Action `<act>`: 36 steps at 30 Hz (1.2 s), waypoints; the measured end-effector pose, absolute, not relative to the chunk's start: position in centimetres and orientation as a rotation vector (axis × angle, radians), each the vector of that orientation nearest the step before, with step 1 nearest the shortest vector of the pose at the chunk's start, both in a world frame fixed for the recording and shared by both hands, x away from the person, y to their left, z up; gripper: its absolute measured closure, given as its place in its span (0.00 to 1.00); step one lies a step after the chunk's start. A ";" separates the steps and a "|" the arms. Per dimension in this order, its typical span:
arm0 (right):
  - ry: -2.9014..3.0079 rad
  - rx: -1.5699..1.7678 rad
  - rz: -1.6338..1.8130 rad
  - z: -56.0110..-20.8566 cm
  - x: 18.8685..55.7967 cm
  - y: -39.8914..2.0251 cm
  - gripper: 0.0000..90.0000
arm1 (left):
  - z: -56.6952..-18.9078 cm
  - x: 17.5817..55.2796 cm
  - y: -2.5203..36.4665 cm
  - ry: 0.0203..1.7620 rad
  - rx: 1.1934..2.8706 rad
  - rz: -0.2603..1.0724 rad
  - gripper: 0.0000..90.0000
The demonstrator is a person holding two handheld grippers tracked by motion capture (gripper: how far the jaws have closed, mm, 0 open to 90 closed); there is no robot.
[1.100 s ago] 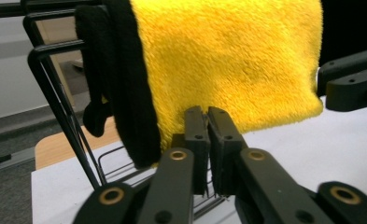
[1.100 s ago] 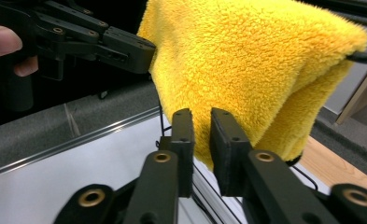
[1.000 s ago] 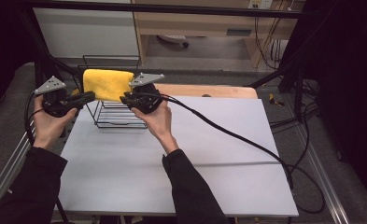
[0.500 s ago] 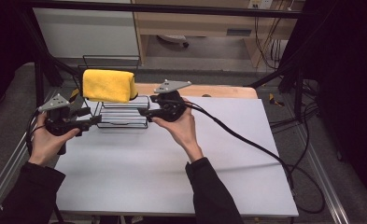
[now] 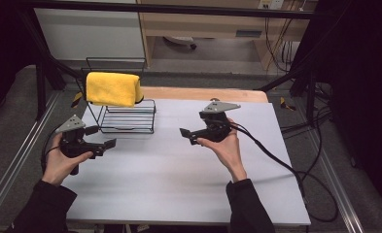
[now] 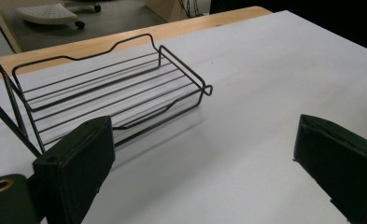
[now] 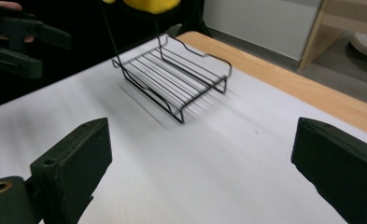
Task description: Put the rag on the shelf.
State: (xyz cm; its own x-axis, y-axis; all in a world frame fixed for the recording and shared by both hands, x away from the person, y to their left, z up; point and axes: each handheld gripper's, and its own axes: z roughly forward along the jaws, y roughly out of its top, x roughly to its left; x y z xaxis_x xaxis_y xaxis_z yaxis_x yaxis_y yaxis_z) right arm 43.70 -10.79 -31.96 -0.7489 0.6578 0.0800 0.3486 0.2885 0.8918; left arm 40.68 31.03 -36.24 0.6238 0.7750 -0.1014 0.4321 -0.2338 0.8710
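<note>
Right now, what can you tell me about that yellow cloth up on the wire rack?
The cloth is bright yellow and looks soft and fuzzy, like a microfibre towel. It is folded into a thick oblong and hangs over the top rail of the black wire rack, above the rack's bare lower shelf. Its long side runs across the high view. Only the rack touches it; both grippers are away from it, over the white table.

Yellow cloth [image 7: 146, 4] cut off at top edge.

A fluffy yellow cloth [image 5: 112, 89] was draped on a thin black wire rack [image 5: 129, 116]; the table top [image 5: 188, 174] was matt white.
</note>
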 end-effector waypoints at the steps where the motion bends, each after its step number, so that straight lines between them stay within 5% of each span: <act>1: 2.256 0.924 1.439 -32.3 43.5 -11.4 0.06 | -36.5 40.6 30.9 0.964 1.870 0.443 0.05; 36: 2.266 1.178 1.374 -44.1 37.3 -25.4 0.01 | -43.9 37.9 29.3 0.886 1.988 0.366 0.05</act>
